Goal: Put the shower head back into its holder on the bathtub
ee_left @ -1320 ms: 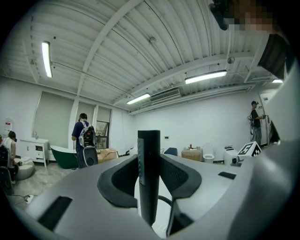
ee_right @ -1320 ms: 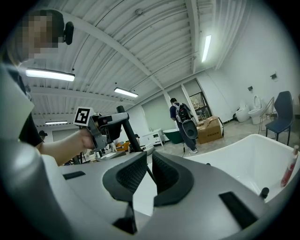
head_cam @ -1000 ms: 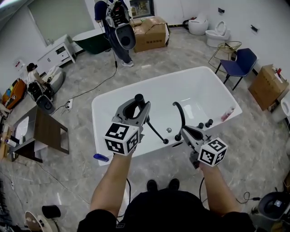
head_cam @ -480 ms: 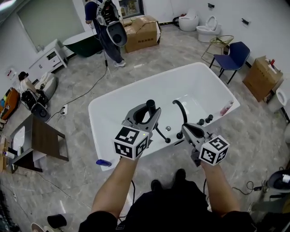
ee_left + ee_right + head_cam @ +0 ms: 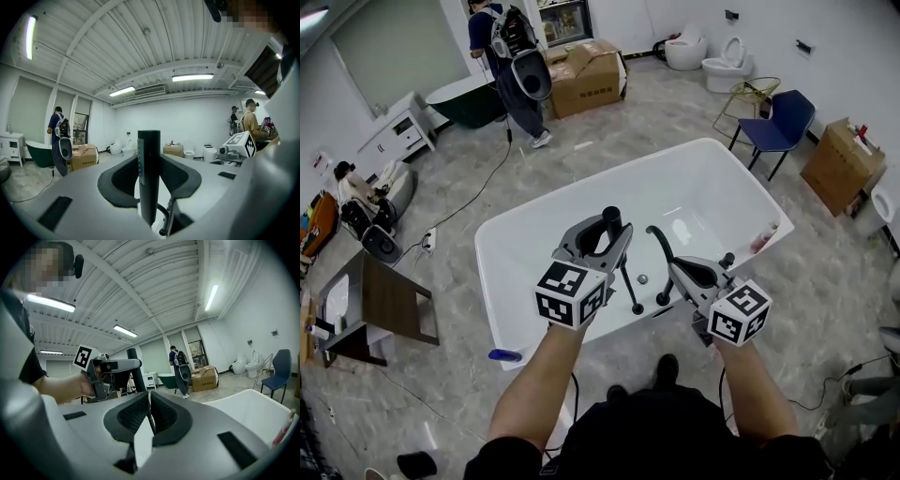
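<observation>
Shower head: its black handle stands upright, clamped between the two pads of your left claw, with the top end rising just above the jaw tips.
Left claw grip: your jaws are partly apart, as wide as the handle, and both pads press on it.
Hose: it drops from the handle just below your left claw and slants down toward the near rim of the tub, between your two claws.
Right claw: your jaws are drawn in to a narrow slit and hold nothing. The thin dark hose shows beyond the slit, not in it.
Faucet spout: a black arc just ahead of your right claw's tips and just to the right of your left claw.
Rim fittings: small black fittings sit on the tub edge under and beside your right claw. You cannot tell from here which of them is the holder.
Bathtub: white, lying beneath and ahead of both claws.
Pink bottle: on the tub's far right edge, well to the right of your right claw.
Beyond the tub: a blue chair far ahead to the right, and a cardboard box and a person with a backpack far ahead of your left claw.
</observation>
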A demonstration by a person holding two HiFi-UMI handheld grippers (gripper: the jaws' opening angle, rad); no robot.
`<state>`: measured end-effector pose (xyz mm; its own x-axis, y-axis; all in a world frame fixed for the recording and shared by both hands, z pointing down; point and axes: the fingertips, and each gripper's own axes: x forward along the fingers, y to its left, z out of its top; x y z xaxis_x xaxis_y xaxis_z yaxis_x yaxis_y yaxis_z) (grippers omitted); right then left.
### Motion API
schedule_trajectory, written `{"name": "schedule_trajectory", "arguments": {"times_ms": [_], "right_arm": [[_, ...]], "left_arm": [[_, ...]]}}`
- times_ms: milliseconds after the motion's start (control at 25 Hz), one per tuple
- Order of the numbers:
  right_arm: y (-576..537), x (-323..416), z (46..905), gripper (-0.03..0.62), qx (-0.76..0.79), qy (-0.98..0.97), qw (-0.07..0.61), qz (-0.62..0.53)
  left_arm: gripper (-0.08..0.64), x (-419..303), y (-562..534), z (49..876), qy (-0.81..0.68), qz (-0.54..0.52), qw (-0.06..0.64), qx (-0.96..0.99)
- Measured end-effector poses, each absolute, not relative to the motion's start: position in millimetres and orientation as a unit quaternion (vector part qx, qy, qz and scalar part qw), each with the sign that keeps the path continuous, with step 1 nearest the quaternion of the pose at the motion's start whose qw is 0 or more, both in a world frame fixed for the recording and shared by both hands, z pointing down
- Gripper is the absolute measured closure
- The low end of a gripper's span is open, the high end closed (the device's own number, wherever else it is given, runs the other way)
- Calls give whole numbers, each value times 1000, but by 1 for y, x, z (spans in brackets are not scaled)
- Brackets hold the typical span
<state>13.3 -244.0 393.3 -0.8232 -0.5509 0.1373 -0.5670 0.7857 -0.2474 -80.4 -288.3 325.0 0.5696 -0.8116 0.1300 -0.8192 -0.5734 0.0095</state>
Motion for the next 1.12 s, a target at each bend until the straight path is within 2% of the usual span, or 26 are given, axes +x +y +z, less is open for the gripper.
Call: {"name": "schedule_trajectory", "arguments": {"times_ms": [560, 1120], "right_arm": [[-281, 57, 428, 568, 305, -935, 49, 176], [-281, 65, 452, 572, 314, -924, 64, 207]], "left_arm": [[414, -44, -333, 374, -460, 81, 74, 881], [414, -37, -333, 449, -445, 119, 131, 878]]}}
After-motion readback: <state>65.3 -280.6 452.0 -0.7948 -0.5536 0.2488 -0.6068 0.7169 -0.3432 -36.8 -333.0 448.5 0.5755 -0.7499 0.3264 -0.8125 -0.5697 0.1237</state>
